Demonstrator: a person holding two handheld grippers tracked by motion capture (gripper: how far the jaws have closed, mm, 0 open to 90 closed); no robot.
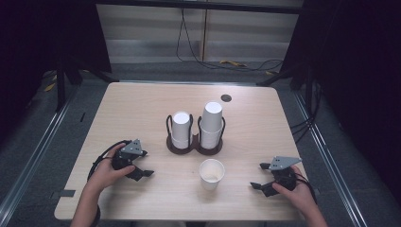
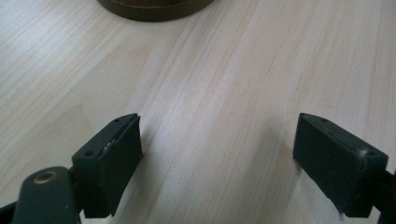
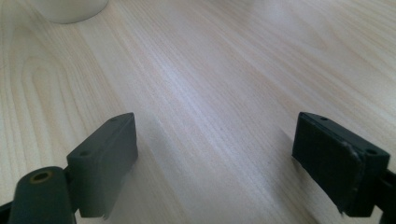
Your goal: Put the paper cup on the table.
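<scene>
Left hand-held gripper [image 1: 143, 170]: resting low on the desk [image 1: 142, 109] near my left edge, jaws spread wide, nothing between them.
Right hand-held gripper [image 1: 257, 182]: low on the desk at my right, jaws also wide and empty.
Loose cup [image 1: 211, 173]: a white paper cup standing upright, mouth up, between my two grippers and a little nearer the right one. I judge it light and easy to tip or crush; a fast sideways approach or a hard squeeze could knock it over or dent its wall.
Holder [image 1: 194, 146]: a dark two-ring wire stand just behind the loose cup.
Left stack [image 1: 181, 127]: upside-down white cups in the left ring.
Right stack [image 1: 211, 124]: taller, in the right ring; I think a careless reach past it could topple it.
Far desk: a small dark disc [image 1: 226, 98].
</scene>
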